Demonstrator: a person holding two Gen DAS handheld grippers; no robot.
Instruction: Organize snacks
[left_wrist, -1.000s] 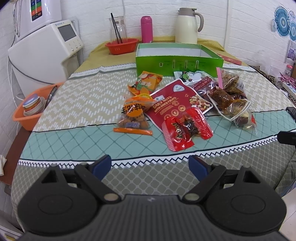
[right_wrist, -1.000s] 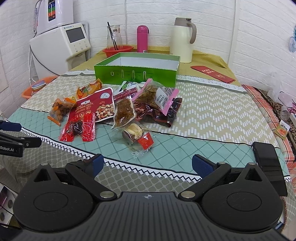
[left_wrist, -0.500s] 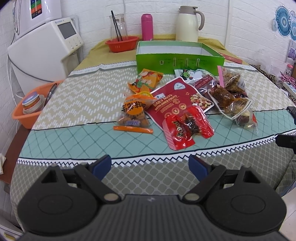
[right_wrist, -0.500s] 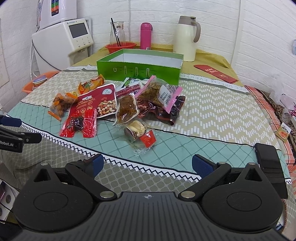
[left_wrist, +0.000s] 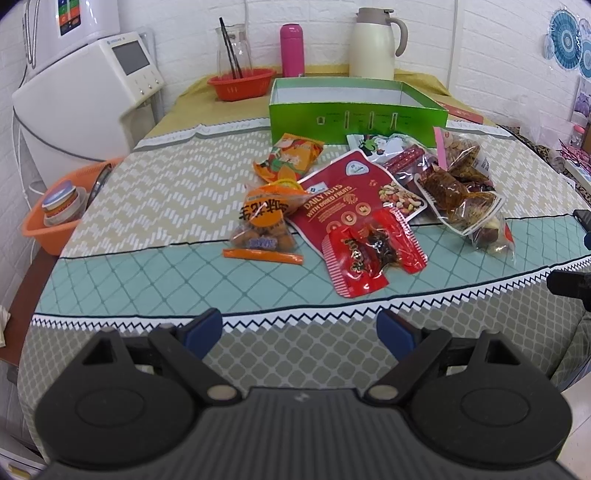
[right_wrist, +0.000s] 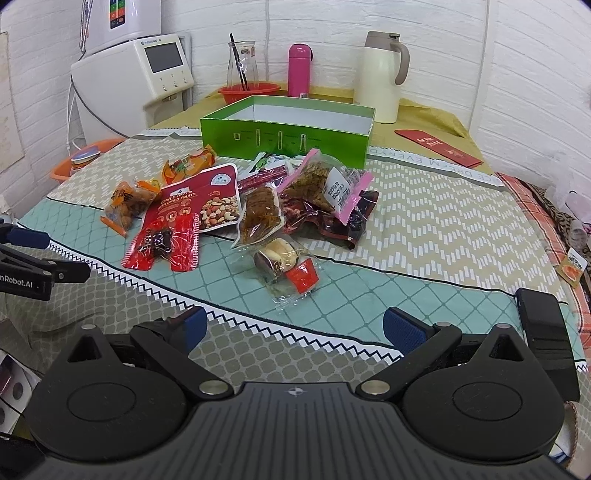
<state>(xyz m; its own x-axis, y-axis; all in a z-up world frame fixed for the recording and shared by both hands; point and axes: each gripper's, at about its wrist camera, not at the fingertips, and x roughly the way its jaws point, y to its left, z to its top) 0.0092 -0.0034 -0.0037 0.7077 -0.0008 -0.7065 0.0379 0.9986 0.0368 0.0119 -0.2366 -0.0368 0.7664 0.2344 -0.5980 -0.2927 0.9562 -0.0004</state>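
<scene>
The patterned teal and beige tablecloth (right_wrist: 424, 229) looks like matt woven cloth. The red nut pouch (left_wrist: 354, 195) and the clear snack bags (right_wrist: 260, 214) are glossy, crinkled plastic. The green rectangular box (right_wrist: 288, 142) seems smooth cardboard. The 2 black grippers look like matt plastic.

The open box (right_wrist: 286, 138) stands on the counter (right_wrist: 443, 236). Before the box lies the snack pile. The nuts pouch (right_wrist: 201, 201) lies before the box's left half, with the dates packet (right_wrist: 164, 245) overlapping the pouch's near end. Left of the pouch lies the tied bag (right_wrist: 127, 201). The labelled bag (right_wrist: 327, 181) lies before the box's right half. Behind the box stand the thermos jug (right_wrist: 382, 75), the bottle (right_wrist: 299, 70) and the bowl (right_wrist: 249, 92).
</scene>
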